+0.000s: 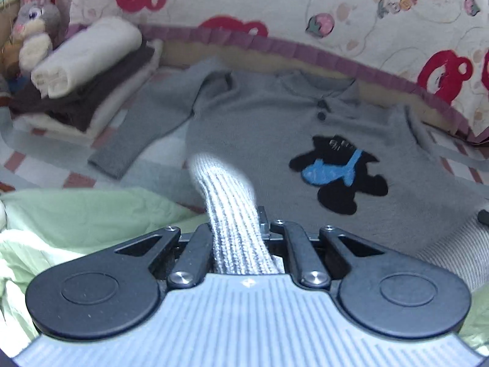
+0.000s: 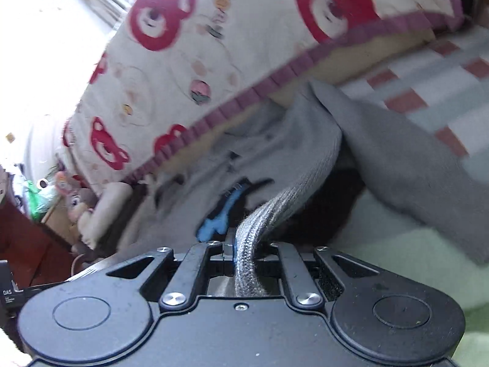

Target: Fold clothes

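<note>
1. A grey knitted sweater [image 1: 259, 128] lies front-up on a checked bedcover [image 1: 39, 153], its collar toward a bear-print quilt [image 1: 305, 9] at the far edge. A black cat-like figure holding a blue fish [image 1: 333, 172] decorates the chest, and two dark buttons sit below the collar.

2. The left gripper [image 1: 238, 229] is clamped on the sweater's ribbed hem [image 1: 223, 189]; the ribbed band runs up out of the closed jaws and curls over toward the garment.

3. The right gripper [image 2: 244, 244] is also closed on ribbed hem knit [image 2: 275, 208], which runs from the jaws toward the body of the sweater. This view is tilted and blurred, so the exact spot on the hem cannot be told.

4. One long sleeve [image 1: 140, 125] lies spread out to the left of the body in the left wrist view. In the right wrist view the other sleeve [image 2: 412, 165] drapes across the bedcover.

5. A stack of folded clothes [image 1: 88, 91], topped by a cream roll, sits beside the sweater at the far left, near a plush toy [image 1: 33, 27].

6. Judged step: the bottom-to-top fold is in hand, with both hem corners gripped and raised off the bed.

7. Judged next move: both grippers would carry the hem evenly toward the collar, keeping the edge taut and level, then lower it and release. The sleeves are not yet folded in, so they may bunch or stick out.
</note>
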A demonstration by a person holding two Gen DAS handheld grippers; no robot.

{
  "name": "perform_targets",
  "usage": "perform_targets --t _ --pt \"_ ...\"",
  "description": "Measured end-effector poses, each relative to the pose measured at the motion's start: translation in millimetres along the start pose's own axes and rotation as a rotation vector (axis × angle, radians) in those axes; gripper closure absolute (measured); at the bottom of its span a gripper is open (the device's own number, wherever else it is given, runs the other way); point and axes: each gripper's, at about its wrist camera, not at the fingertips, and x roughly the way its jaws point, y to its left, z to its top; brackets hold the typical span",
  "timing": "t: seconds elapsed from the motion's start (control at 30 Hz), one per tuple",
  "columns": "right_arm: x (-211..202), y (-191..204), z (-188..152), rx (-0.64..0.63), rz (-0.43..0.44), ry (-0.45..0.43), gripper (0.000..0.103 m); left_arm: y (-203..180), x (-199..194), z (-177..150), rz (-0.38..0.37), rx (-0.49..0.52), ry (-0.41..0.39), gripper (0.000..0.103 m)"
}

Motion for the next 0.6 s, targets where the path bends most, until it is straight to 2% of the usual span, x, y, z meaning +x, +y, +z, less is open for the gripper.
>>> perform_targets --t 0.23,0.37,0.47,0.6 --pt "-49 12 22 -0.005 0.044 -0.044 0.093 16 -49 13 -0.057 -0.069 -0.053 0.097" --pt "-81 18 11 -0.035 0.051 -0.018 0.093 24 -80 -8 -0.081 -0.050 -0.020 0.097" --pt "-95 14 -17 -0.083 0.014 0.047 0.094 38 -76 -41 -0.059 -0.080 0.081 0.097" --pt "-80 -7 -58 -0.041 -0.093 0.156 0.094 66 -31 -86 -0.044 -0.227 0.271 0.097"
